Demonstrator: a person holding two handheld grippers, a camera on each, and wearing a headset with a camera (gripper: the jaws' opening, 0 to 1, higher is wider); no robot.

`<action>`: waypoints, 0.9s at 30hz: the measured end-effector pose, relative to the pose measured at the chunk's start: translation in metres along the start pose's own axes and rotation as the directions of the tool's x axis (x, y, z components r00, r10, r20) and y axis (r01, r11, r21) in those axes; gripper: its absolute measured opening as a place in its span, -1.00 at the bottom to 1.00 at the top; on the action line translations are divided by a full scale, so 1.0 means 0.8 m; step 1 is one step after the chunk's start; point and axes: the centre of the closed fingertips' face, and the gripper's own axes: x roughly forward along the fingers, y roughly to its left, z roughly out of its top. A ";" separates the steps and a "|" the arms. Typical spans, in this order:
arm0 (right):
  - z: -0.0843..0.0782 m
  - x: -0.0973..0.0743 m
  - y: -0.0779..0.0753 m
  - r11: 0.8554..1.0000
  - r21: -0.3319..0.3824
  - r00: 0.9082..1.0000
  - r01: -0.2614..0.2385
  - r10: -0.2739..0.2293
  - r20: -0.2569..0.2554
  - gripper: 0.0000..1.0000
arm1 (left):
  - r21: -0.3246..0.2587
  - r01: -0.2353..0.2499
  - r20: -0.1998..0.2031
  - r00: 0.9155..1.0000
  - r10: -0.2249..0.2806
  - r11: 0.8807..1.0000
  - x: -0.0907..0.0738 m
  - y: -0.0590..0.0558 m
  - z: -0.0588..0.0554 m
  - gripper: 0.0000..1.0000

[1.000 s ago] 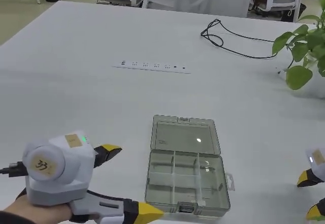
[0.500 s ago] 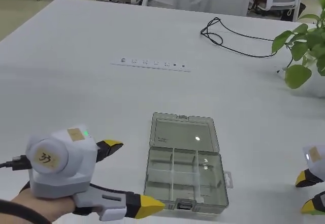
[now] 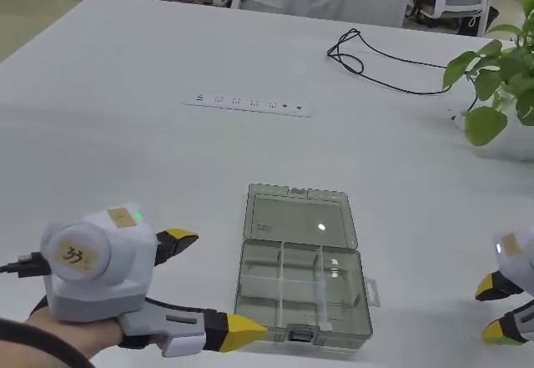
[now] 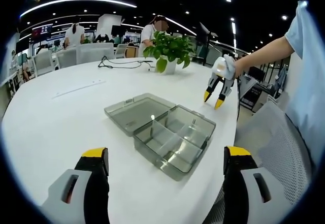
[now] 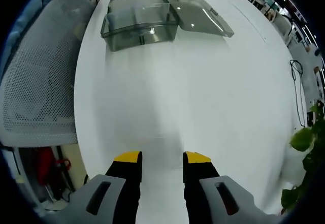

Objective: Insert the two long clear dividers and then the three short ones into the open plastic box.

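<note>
Left gripper (image 3: pixel 219 283) hovers low over the near-left part of the white counter (image 3: pixel 125 143), its yellow-tipped jaws spread wide with nothing between them, just beside the left front corner of the open plastic box (image 3: pixel 346 328) but not touching it. In the left gripper view the box lies straight ahead between the jaws. The smoky clear box sits near the front edge of the counter with its lid (image 3: pixel 300 216) folded flat behind it, away from the person. Inside the tray, clear dividers (image 3: pixel 282 278) stand upright and cut it into a grid of compartments; long ones and shorter cross pieces can be made out, though their exact number is hard to tell through the glare. Right gripper (image 3: pixel 488 311) hangs well apart from the box at the right edge of the head view, jaws parted and empty. Farther back lie a white power strip (image 3: pixel 249 105), a black cable (image 3: pixel 367 61) and a potted plant (image 3: pixel 492 84). Since both grippers carry nothing and the grid looks in place, the inserting appears finished or nearly so. The next move would likely be a check that every divider sits fully down in its slots, pressing gently on any that rides high.
</note>
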 end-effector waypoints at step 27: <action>0.184 -0.054 -0.005 0.984 -0.077 0.943 0.159 -0.129 0.307 -0.35 | -0.163 0.029 0.053 0.998 -0.020 0.986 0.027 -0.009 0.023 0.61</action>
